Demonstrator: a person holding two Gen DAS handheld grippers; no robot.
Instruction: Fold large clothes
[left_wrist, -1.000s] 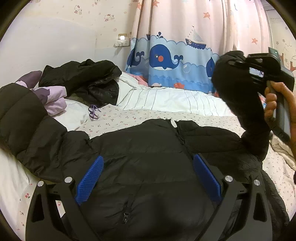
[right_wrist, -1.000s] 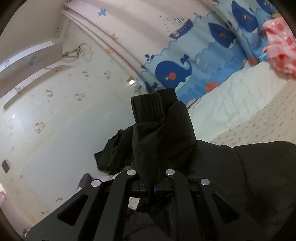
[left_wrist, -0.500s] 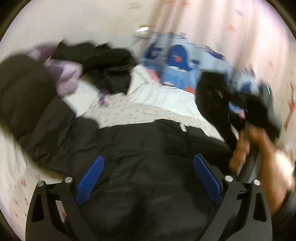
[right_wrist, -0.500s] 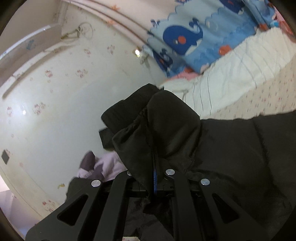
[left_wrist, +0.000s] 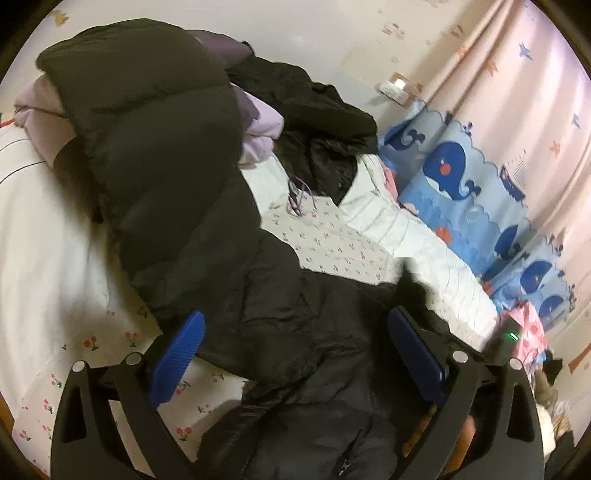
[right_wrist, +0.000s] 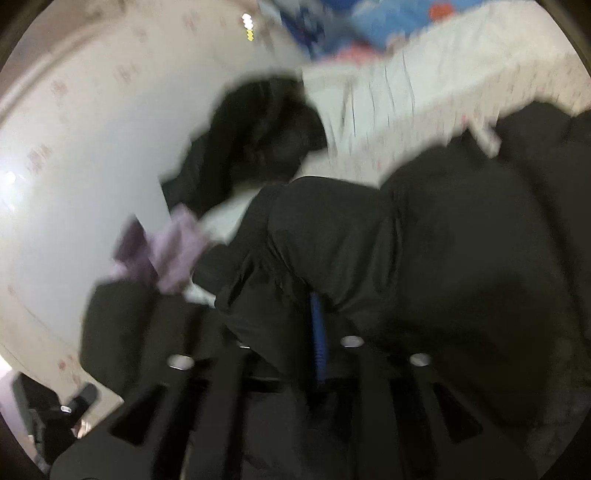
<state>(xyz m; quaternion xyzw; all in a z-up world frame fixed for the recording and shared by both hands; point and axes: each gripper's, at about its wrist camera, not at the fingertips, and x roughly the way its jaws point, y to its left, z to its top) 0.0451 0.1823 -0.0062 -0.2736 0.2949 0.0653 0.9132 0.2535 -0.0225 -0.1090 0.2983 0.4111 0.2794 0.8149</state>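
folding is under way on the black puffer jacket (left_wrist: 266, 295), which is lying spread across the flowered bedsheet (left_wrist: 332, 240). a second ago the right gripper (right_wrist: 317, 332) was holding the jacket's sleeve (right_wrist: 332, 236) high in the air, pinched tight; now it is down low over the jacket body and the sleeve is lying across the chest. its jaws are opening, with sleeve fabric bunched between them around the one blue pad that shows, though blur is making it hard to tell whether the pads are pressing. that is reading as the first sleeve fold being laid down and let go.

the left gripper (left_wrist: 295, 354) has meanwhile swung sideways and rolled, so the other sleeve (left_wrist: 147, 129), stretched out towards the pile of lilac clothes (left_wrist: 258, 122), is now filling its view. its blue fingers (left_wrist: 177, 358) are standing wide apart above the fabric, gripping nothing. this sleeve is likely the next one to be folded in.

no brand, label or readable writing is showing anywhere; the whale curtain (left_wrist: 454, 177) is carrying only pictures.
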